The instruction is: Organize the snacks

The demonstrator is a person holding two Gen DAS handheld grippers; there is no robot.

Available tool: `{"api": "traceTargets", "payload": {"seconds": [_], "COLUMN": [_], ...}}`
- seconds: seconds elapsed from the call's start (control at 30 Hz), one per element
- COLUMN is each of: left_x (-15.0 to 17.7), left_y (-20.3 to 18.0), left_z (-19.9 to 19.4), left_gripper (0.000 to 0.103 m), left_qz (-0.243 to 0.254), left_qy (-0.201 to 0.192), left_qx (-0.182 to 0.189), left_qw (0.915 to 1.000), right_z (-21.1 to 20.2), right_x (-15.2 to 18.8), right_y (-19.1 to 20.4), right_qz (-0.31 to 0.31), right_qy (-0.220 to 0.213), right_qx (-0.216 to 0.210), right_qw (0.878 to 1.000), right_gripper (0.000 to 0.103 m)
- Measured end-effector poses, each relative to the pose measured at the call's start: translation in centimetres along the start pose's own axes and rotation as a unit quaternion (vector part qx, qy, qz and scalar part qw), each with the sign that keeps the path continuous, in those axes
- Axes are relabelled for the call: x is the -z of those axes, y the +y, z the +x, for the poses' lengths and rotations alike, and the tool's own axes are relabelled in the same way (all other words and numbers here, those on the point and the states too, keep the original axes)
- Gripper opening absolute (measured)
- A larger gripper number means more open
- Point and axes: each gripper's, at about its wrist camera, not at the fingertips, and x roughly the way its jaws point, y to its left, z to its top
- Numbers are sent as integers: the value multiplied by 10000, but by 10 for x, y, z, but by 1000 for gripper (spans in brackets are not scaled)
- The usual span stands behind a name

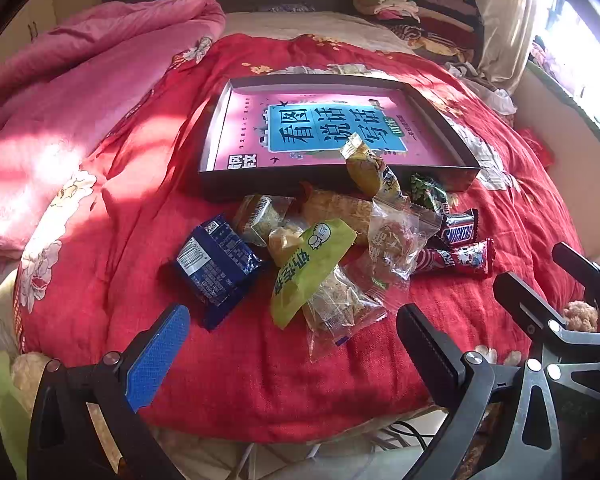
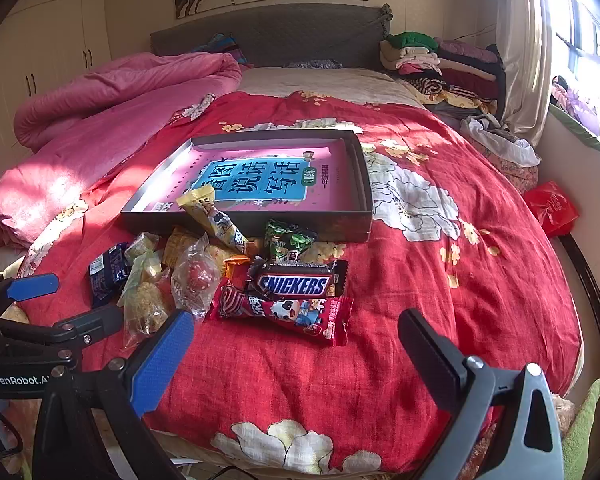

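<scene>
Both grippers hang wide open and empty over the bed's near edge, the left gripper [image 1: 292,344] facing the snacks [image 1: 332,248], the right gripper [image 2: 296,344] facing the Snickers [image 2: 298,282] and the red bar [image 2: 284,314] just ahead of it. Beyond the pile, touching its far side, the tray [image 1: 208,136] lies nearly bare, one yellow pack [image 1: 366,168] leaning over its near rim, likely the place to sort into. Open red quilt [image 2: 440,280] to the right gripper's right gives free room; the bed edge sits close under both.
</scene>
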Motion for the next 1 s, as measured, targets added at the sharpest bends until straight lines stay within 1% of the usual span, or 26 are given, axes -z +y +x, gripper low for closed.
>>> {"api": "traceTargets", "payload": {"seconds": [1.0], "left_x": [0], "left_y": [0], "left_z": [2], "left_gripper": [103], "left_qz": [-8], "left_qy": [44], "left_qx": [29], "left_qw": [10000], "right_z": [4], "right_x": [1], "right_y": [-5], "right_qz": [60], "right_qy": [44], "right_qx": [9], "right_qw": [10000], "right_gripper": [103]}}
